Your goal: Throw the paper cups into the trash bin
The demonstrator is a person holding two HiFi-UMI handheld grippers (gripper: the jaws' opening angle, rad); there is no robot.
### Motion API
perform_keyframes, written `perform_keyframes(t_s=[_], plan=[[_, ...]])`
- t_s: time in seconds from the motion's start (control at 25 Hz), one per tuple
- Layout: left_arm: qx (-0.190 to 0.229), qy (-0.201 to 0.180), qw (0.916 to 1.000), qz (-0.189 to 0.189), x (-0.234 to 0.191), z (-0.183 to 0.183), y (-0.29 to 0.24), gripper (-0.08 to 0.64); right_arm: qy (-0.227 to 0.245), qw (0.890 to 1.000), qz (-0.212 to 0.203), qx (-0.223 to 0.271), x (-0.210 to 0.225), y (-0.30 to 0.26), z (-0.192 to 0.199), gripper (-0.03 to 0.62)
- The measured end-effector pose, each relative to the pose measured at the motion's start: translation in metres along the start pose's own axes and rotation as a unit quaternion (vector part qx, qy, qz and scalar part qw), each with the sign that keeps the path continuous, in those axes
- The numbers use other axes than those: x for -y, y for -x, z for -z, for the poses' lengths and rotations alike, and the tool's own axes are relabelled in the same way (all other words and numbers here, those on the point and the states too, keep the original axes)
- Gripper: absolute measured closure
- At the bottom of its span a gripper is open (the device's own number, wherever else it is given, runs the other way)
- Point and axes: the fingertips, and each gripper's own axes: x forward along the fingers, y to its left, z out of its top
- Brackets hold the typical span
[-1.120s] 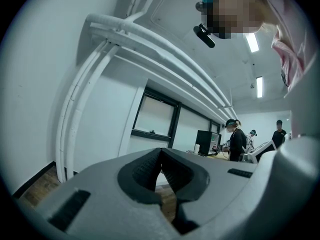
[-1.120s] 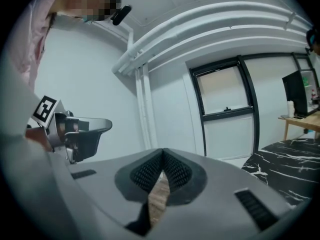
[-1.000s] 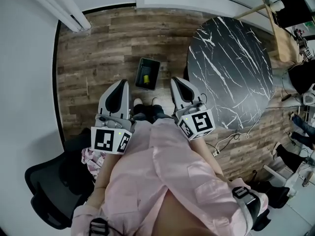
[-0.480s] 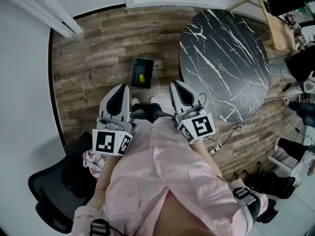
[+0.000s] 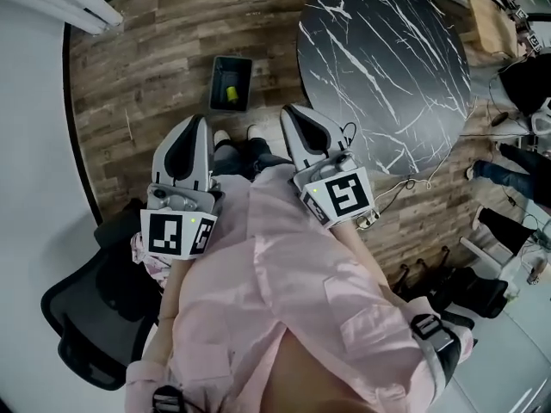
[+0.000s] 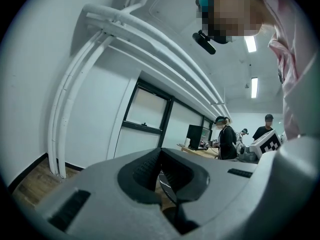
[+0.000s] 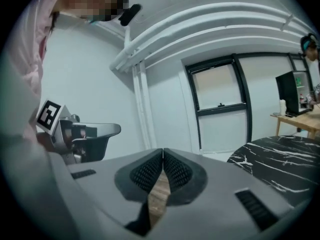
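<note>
Yellow lump (image 5: 231, 94) in bin (image 5: 225, 65), indistinct

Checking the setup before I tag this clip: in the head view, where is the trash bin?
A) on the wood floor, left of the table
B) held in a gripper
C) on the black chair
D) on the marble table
A: the trash bin stands on the wood floor, apart from the round marble table to its right.

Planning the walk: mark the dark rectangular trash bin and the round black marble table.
dark rectangular trash bin (image 5: 215, 83), head view, its left rim.
round black marble table (image 5: 387, 50), head view, bare top centre.
</note>
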Motion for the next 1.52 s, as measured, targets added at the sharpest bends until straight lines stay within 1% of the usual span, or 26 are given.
perform_keyframes(t_s=[0.12,0.2,0.4,0.48,0.8,0.96,1.2,1.36,1.52], plan=[[-0.005,-0.003,1.0000,-0.005,0.005,0.003,0.001,0.546,0.035,0.998,-0.041,-0.024,-0.020,-0.008,0.004,0.563],[-0.008,-0.007,0.9999,-0.008,0.008,0.005,0.001,0.546,0.049,0.996,-0.062,-0.029,-0.030,-0.011,0.004,0.563],[-0.013,-0.016,0.9997,-0.016,0.014,0.008,0.001,0.546,0.094,0.989,-0.109,-0.041,-0.048,-0.012,0.006,0.561],[-0.014,-0.016,0.9996,-0.020,0.016,0.010,0.001,0.546,0.103,0.987,-0.117,-0.045,-0.050,-0.013,0.007,0.561],[-0.008,-0.016,0.9991,-0.038,0.019,0.013,-0.005,0.546,0.107,0.988,-0.103,-0.043,-0.030,-0.014,0.006,0.561],[0.001,-0.013,0.9987,-0.048,0.014,0.010,-0.009,0.546,0.098,0.989,-0.108,-0.036,-0.025,-0.015,0.005,0.563],[-0.005,-0.008,0.9991,-0.042,0.020,0.015,-0.017,0.546,0.063,0.993,-0.100,-0.029,-0.010,-0.017,0.004,0.563],[-0.007,-0.010,0.9992,-0.039,0.024,0.017,-0.019,0.546,0.069,0.993,-0.086,-0.042,0.002,-0.018,0.008,0.563],[-0.007,-0.009,0.9990,-0.043,0.022,0.016,-0.018,0.546,0.070,0.993,-0.095,-0.030,-0.001,-0.019,0.006,0.563]])
